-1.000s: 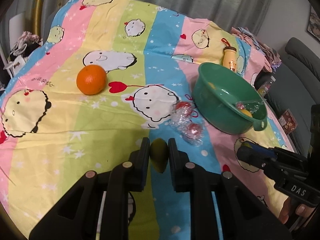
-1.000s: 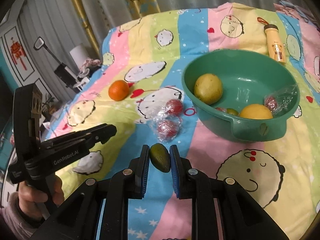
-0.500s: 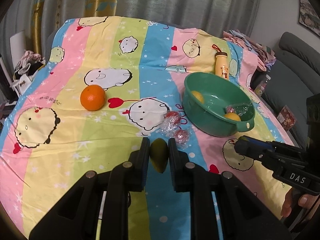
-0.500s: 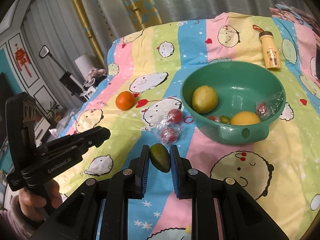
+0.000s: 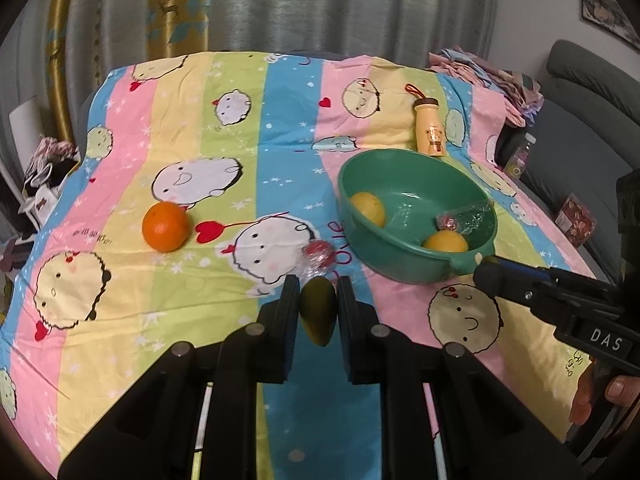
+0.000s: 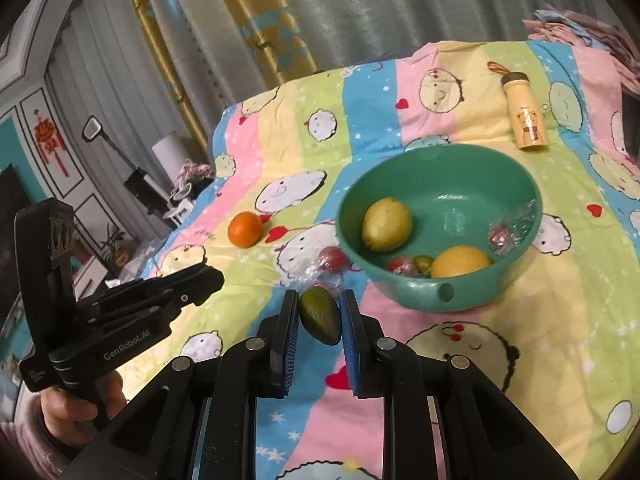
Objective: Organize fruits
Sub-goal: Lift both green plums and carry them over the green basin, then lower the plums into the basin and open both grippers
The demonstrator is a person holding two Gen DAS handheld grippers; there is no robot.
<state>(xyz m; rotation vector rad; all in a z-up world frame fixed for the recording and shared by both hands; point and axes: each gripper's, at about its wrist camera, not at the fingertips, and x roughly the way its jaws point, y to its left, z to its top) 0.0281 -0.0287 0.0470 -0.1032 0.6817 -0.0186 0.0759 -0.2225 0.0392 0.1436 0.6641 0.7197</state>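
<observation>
My left gripper (image 5: 318, 310) is shut on a green-yellow mango (image 5: 318, 312), held above the striped cartoon bedsheet. My right gripper (image 6: 320, 314) is shut on a dark green avocado (image 6: 320, 316), also held above the sheet. The green bowl (image 5: 400, 264) stands to the right; in the right wrist view the bowl (image 6: 420, 300) holds a yellow-green fruit (image 6: 386, 224), an orange-yellow fruit (image 6: 460, 262), wrapped red fruits and a small green one. An orange (image 5: 165, 227) lies on the sheet at the left. Wrapped red fruits (image 5: 318, 256) lie just beyond my left fingertips.
A small yellow bottle (image 5: 429, 130) lies on the sheet behind the bowl. A grey sofa (image 5: 580, 128) stands to the right of the bed, with small items beside it. Curtains hang behind the bed. A floor lamp and clutter (image 6: 140, 176) stand at the left.
Both grippers have pulled back and risen with their fruits still held. The bed, bowl and orange look smaller and farther away; more curtain and room shows.
</observation>
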